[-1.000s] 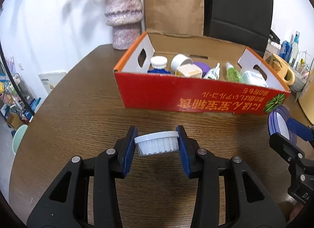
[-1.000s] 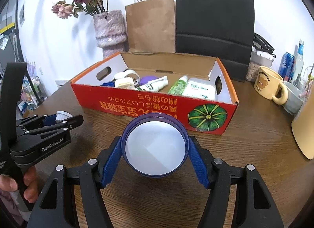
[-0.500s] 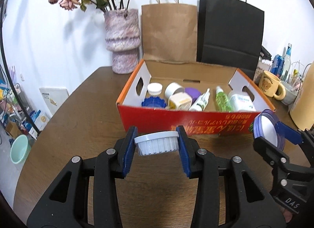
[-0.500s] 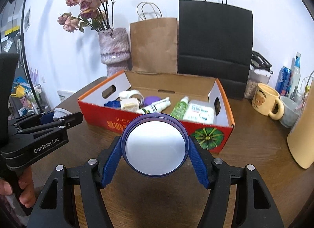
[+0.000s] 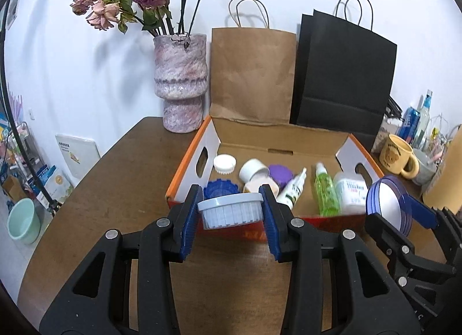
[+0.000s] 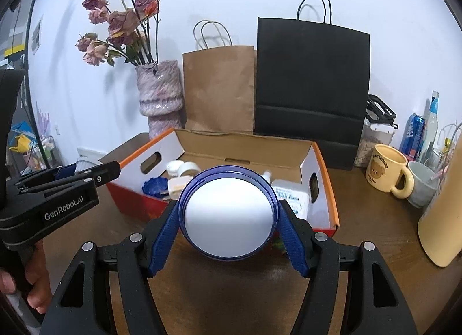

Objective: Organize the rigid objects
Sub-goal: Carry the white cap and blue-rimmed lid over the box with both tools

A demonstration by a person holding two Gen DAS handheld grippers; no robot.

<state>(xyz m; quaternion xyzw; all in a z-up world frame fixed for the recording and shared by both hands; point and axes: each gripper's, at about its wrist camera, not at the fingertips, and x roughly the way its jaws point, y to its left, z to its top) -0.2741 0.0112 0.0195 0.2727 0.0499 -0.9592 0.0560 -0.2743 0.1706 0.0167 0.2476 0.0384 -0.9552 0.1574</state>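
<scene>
Pinching a light, stiff white cap [image 5: 231, 209] by its ribbed sides, my left gripper [image 5: 231, 219] is hovering near the box [image 5: 358, 158]; my right gripper [image 6: 228, 216] is clamping a slick blue lid [image 6: 228, 215] edgewise.

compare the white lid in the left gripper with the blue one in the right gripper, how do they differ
The white ribbed lid is plain white with a ridged side wall; the blue lid has a smooth translucent blue rim around a white face. The white lid sits flat, its side toward the camera; the blue lid stands on edge, face toward the camera. Both are round and clamped at the rim, by the left gripper and right gripper.

Open-topped box [image 5: 288, 144] (bags [image 5: 343, 75] behind)
</scene>
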